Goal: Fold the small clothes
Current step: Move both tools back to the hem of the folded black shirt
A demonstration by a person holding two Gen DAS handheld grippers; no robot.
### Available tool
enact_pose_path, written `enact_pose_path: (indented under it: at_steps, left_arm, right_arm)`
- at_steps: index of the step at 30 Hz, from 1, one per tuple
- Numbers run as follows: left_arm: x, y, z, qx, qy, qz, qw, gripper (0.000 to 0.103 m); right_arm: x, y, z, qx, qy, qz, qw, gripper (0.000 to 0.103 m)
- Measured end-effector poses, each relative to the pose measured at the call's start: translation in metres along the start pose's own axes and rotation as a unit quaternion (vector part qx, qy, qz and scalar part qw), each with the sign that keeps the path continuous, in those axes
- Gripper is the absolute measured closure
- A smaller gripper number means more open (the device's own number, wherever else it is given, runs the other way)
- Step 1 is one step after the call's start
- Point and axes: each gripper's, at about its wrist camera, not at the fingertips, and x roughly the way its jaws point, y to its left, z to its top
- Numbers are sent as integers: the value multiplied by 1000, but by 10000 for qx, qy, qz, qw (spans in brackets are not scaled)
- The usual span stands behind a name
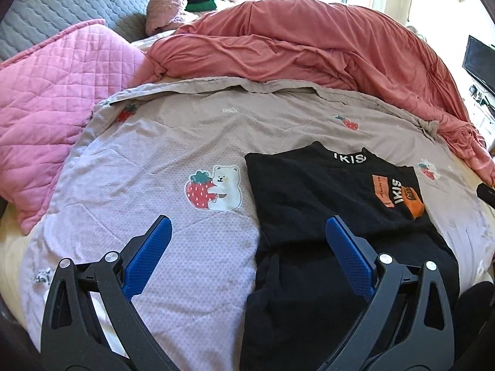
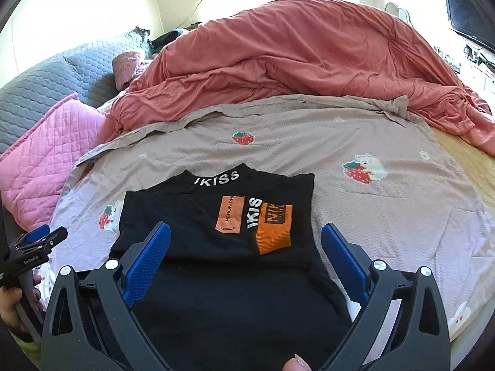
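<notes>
A small black top (image 1: 324, 191) (image 2: 216, 247) with white lettering on the collar and orange patches lies flat on the mauve strawberry-print blanket (image 1: 173, 142) (image 2: 386, 216), its sides folded in. My left gripper (image 1: 247, 225) is open above the blanket, straddling the top's left edge; its right finger hangs over the black cloth. My right gripper (image 2: 246, 232) is open over the lower half of the top, with nothing between its blue pads (image 2: 148, 262). The left gripper (image 2: 43, 238) also shows at the left edge of the right wrist view, held by a hand (image 2: 12, 306).
A bunched coral duvet (image 1: 294, 40) (image 2: 294, 52) lies across the back. A pink quilted pillow (image 1: 52, 99) (image 2: 46, 157) and grey quilted cover (image 1: 62, 9) sit at the left. A dark screen (image 1: 479, 61) stands at the far right. A small black object (image 1: 485, 193) lies at the right edge.
</notes>
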Motion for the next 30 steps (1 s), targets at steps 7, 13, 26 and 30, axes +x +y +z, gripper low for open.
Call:
enact_pose_path:
  at_steps: [7,13,26,30]
  left_arm:
    - [-12,0,-12,-31,35,74,10000,9]
    - [-15,2,-22,-37,163,130,9998,9]
    - [-17,15,-49,-238,637,108,9976,9]
    - [-16,21,-63,-357,935,77,9949,9]
  right_arm:
    - [-17,-16,-4,38,-76,-65,9999,6]
    - [-26,-30,-13,43,-44,-141,9999,6]
    - [-38,-64,-37,220,169,-278,9992,6]
    - [-40,-72,-47,263,317,-331,9986,6]
